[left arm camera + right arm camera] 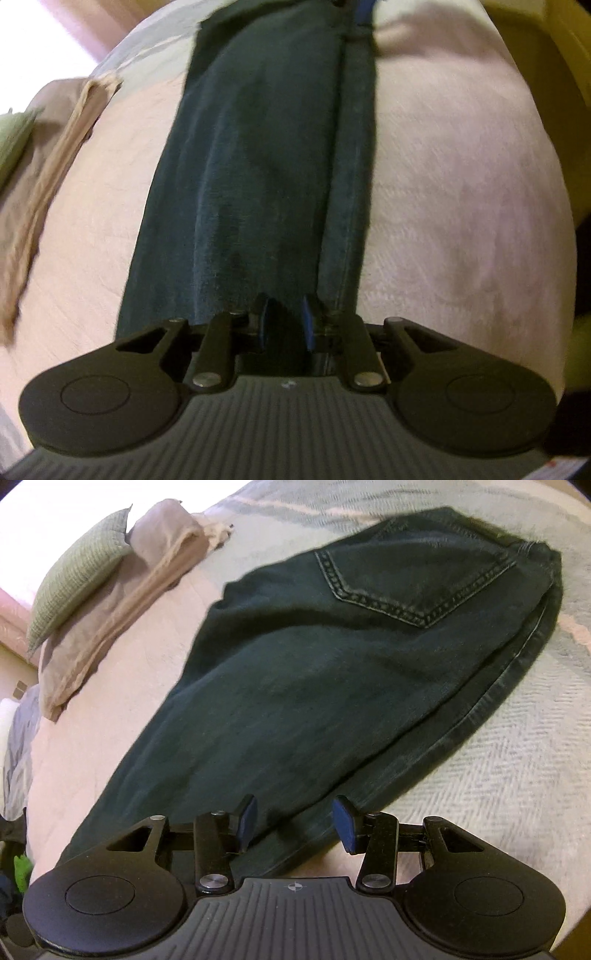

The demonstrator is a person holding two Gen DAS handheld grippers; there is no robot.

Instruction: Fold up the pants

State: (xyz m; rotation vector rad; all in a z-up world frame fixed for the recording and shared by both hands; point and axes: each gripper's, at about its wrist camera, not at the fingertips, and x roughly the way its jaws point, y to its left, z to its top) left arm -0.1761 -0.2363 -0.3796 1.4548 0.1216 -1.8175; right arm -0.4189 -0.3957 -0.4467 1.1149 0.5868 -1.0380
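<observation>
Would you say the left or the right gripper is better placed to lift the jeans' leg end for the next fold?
Left, probably. The left gripper sits at the narrow leg end of the dark denim jeans, jaws close around the fabric. The right gripper hangs with jaws apart nearer the back pocket.

A pale pink-and-white bedspread point(480, 775) with a woven herringbone texture covers the bed; at its far left edge lies a green textured cushion point(77, 568), propped against a pile of folded beige cloth point(122, 602) just beside it; the same cushion point(14, 136) and beige cloth point(40, 177) show at the left of the left wrist view; a grey rumpled fabric point(18, 746) lies beyond the bedspread's left edge, below the beige pile.
</observation>
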